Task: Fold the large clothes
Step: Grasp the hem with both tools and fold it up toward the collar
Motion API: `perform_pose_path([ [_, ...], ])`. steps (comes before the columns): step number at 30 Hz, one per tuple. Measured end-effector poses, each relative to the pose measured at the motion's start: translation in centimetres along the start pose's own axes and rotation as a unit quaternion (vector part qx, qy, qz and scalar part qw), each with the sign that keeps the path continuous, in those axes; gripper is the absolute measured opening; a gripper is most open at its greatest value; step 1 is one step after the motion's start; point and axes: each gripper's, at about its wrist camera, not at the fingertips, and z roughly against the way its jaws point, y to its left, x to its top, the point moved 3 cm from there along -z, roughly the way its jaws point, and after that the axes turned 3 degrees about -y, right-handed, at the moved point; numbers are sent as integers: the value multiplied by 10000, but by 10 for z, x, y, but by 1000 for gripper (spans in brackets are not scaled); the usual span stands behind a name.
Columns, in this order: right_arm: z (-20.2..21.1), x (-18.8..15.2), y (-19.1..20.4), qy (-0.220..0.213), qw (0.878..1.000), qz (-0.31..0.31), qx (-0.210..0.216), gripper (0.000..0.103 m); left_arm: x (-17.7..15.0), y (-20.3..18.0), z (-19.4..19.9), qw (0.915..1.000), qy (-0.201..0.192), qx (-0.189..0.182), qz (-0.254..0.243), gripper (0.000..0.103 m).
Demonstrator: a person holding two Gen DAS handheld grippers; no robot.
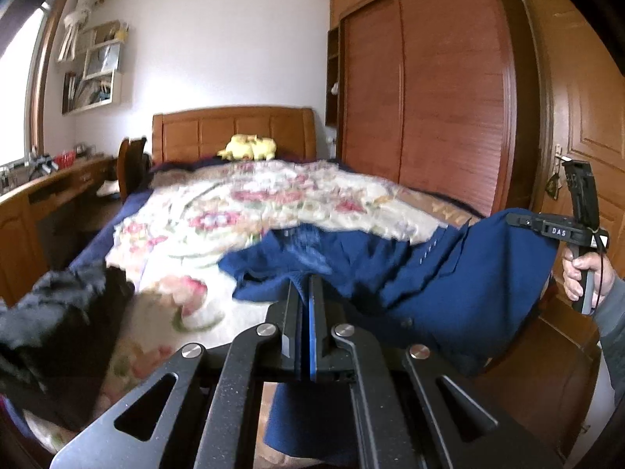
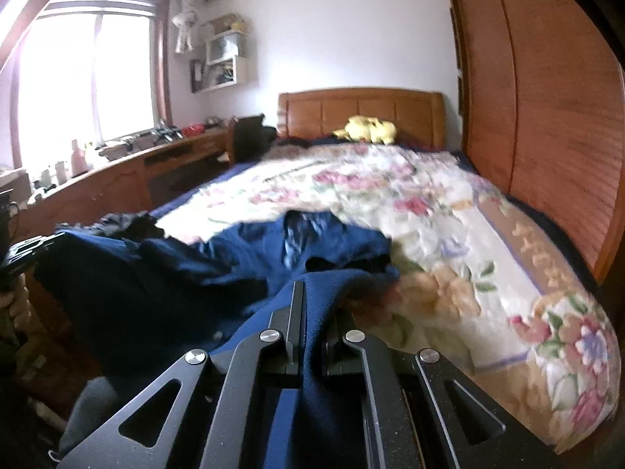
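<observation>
Left wrist view: a navy garment point(image 1: 449, 273) hangs stretched between two grippers above the foot of a bed.
Garment: dark blue, buttoned, one edge lifted off the floral quilt point(image 1: 242, 211), the far part bunched and lying on it.
Left gripper point(image 1: 306, 285): jaws closed on a fold of the blue cloth, which also hangs down beneath them.
Right gripper point(image 2: 312, 297): jaws clamped on another fold; in the left view it sits at the far right, its handle in a hand point(image 1: 586, 273) with a grey sleeve.
Quilt: cream with pink flowers, covering the bed point(image 2: 363, 105), blurred in both views.
Dark clothing point(image 1: 50, 312): a black heap at the bed's left edge.
Headboard end: a yellow plush toy point(image 2: 367, 129).
Surroundings: wooden wardrobe point(image 1: 422, 90) to the right, a desk point(image 2: 117, 179) under a bright window point(image 2: 86, 74) to the left.
</observation>
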Motion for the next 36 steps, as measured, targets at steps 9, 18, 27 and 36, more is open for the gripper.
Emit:
perform_pose_path([
  [9,48,26,17,-514,9982,257,151,5,50,0,29,9983,-565,22,-122,2],
  [18,70,38,1,-927,9955,184,106,5,70,25,29,9963,-799,312,-14,2],
  [27,-29,12,-31,-230,9987,-168,-413,5,36,74,-64,9962,-120,745,444,2],
  [36,-140,1,-67,347,9965,-470,-596,5,11,109,-139,9918,339,1034,663,2],
])
